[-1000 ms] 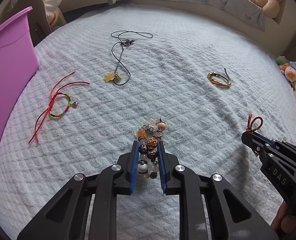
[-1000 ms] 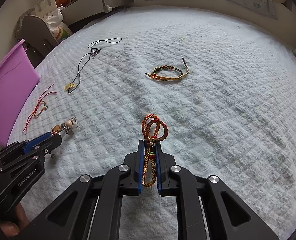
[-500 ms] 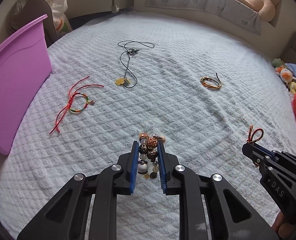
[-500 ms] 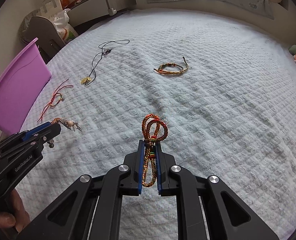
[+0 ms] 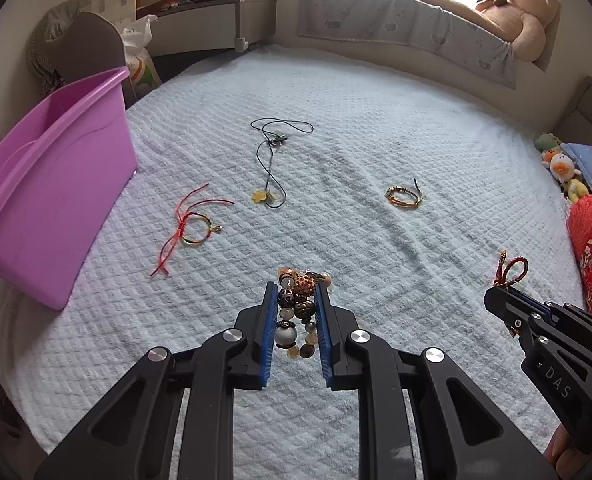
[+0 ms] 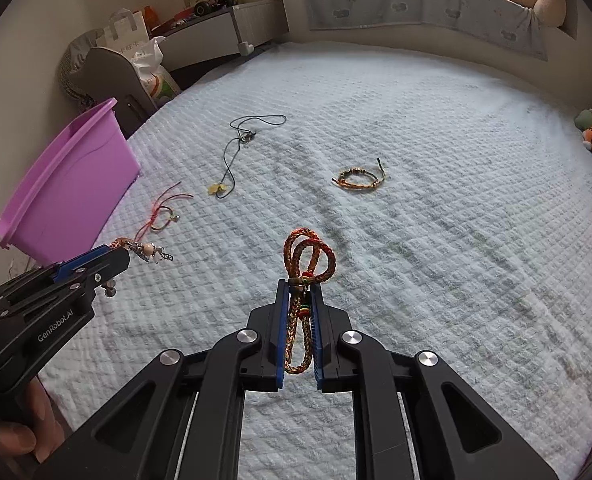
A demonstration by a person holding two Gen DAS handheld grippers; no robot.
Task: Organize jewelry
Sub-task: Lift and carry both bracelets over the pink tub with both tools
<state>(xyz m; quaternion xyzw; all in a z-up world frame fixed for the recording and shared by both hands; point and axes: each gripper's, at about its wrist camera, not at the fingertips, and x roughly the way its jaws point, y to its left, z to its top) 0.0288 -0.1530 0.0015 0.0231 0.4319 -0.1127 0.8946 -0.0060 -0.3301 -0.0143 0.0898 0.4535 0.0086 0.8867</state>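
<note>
The left gripper [image 5: 296, 304] has its blue-padded fingers clamped on a chunky bracelet of brown and white beads [image 5: 296, 308]; the right gripper [image 6: 299, 300] grips a braided orange cord bracelet [image 6: 306, 264]. Both hang above a pale blue quilted bed [image 6: 436, 208] strewn with jewelry, beside a purple plastic bin [image 5: 52, 196].

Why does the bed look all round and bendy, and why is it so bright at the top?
Left wrist view: the fisheye lens bends the white blanket into a dome with dark corners; the window behind the teddy bear glares white.
Right wrist view: same bend, and the purple bin leans; the braided bracelet in the right claw stays sharp.
</note>
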